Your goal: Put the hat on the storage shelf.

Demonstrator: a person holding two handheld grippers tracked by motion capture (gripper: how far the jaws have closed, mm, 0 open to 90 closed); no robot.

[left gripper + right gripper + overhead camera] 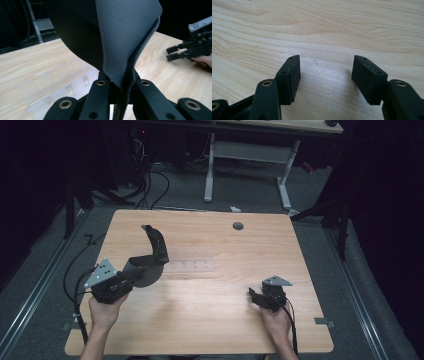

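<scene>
A dark grey flexible sheet [152, 255] curls up off the wooden table [215, 330] at the left; one end arches high, the other lies on the wood. My left gripper [134, 271] is shut on its near edge. In the left gripper view the folded sheet [125, 37] rises from between the closed jaws of my left gripper [121, 83]. My right gripper [255, 296] rests low over the table at the front right, open. In the right gripper view my right gripper [325, 75] has bare wood between its pads [293, 75].
A clear plastic strip [190, 266] lies flat on the table just right of the sheet and shows as the clear strip [60, 80] in the left gripper view. A round cable hole [238, 226] sits near the far edge. Cables trail off the table's left side.
</scene>
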